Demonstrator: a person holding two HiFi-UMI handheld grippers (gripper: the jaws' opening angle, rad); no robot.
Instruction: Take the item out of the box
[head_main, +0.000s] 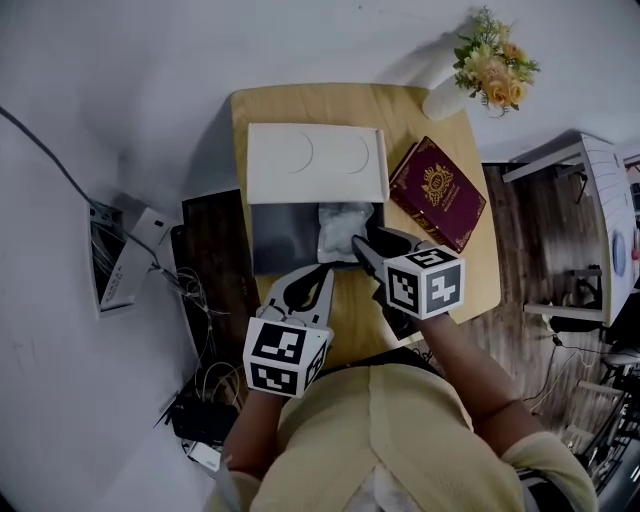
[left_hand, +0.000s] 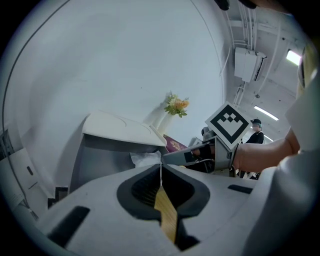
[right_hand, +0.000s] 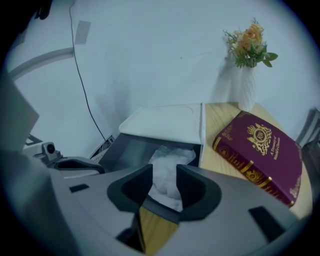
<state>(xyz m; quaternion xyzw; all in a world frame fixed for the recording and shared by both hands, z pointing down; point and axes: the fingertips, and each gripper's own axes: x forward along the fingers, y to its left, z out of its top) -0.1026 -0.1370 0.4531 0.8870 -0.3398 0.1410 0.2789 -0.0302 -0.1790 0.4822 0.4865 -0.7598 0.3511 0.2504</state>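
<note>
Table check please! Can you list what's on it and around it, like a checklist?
Surface: wooden table, bare at the edges.
Job's things: open box, lid flipped back; white item inside.
Clutter: red book, flower vase.
Grippers: left gripper shut, empty; right gripper open, aimed at the item, not gripping.
Cables: tangle of cables left of the table.
Surroundings: white wall, wood floor, white shelf.
</note>
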